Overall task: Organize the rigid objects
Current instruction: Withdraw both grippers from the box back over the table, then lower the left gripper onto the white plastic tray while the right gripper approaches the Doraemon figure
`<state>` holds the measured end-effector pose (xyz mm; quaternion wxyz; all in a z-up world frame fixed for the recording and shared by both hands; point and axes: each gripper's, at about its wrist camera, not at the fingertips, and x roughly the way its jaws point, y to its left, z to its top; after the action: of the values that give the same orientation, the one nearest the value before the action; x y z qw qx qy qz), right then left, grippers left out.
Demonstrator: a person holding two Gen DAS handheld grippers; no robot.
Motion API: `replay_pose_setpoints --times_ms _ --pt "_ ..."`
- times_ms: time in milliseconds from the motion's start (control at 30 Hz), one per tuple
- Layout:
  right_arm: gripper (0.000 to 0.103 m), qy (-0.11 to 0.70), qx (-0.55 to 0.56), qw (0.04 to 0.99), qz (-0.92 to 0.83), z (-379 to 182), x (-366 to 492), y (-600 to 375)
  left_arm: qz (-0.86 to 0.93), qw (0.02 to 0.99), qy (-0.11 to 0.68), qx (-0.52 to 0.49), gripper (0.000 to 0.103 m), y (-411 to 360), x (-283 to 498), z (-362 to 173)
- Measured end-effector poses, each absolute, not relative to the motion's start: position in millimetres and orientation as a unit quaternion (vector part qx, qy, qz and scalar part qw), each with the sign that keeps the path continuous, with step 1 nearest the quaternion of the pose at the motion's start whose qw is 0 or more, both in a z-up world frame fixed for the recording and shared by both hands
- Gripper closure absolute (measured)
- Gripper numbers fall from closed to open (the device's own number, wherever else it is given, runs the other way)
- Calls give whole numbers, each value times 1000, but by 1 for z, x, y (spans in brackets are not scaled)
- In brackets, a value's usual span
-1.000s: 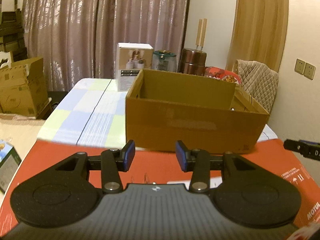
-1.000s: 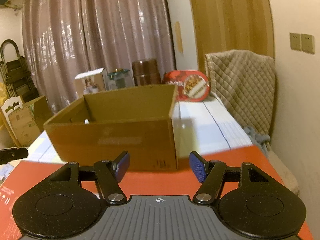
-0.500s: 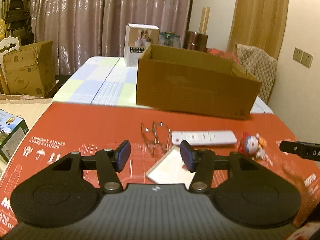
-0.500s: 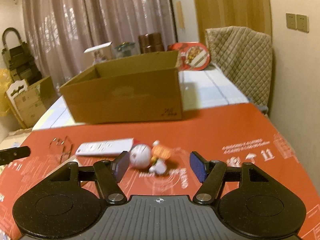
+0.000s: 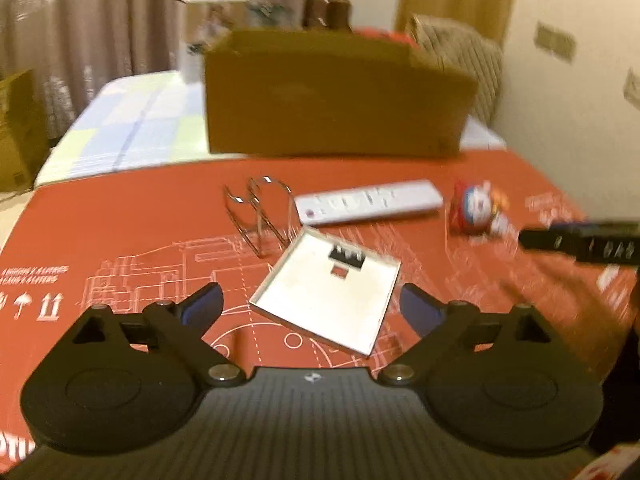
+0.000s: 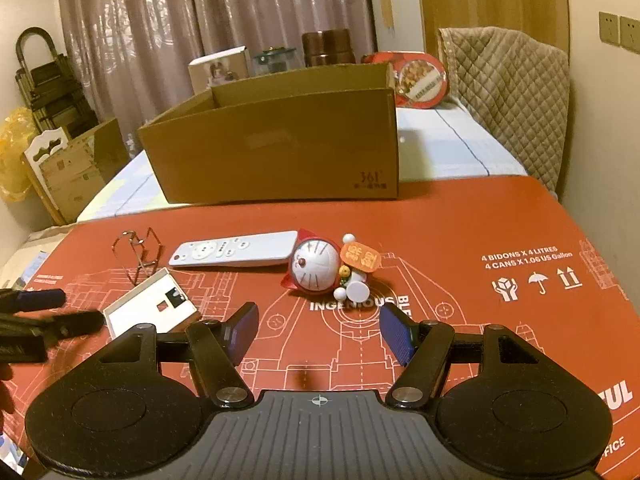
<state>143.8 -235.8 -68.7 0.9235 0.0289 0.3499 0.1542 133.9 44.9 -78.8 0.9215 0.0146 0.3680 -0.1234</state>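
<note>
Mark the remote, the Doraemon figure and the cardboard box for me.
remote (image 6: 234, 250): right wrist view, middle of its white top face.
Doraemon figure (image 6: 316, 266): right wrist view, centre of its round white face.
cardboard box (image 6: 280, 152): right wrist view, its front wall.

left gripper (image 5: 310, 308), right gripper (image 6: 318, 330), jaws apart

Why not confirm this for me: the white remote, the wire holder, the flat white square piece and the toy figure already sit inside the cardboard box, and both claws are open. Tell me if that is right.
Not quite. The white remote, wire holder, flat white square piece and toy figure lie on the red mat in front of the cardboard box, not inside it; the right wrist view shows this. The left claw and right claw are indeed open.
</note>
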Motion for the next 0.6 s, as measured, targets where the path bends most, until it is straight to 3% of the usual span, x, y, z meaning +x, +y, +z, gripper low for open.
replay_pose_setpoints --times_ms 233,600 --pt "39 361 39 920 147 -74 152 -238 -163 904 384 93 8 23 152 -98" --pt "39 381 54 913 136 -82 163 -241 -164 898 400 79 8 18 176 -113"
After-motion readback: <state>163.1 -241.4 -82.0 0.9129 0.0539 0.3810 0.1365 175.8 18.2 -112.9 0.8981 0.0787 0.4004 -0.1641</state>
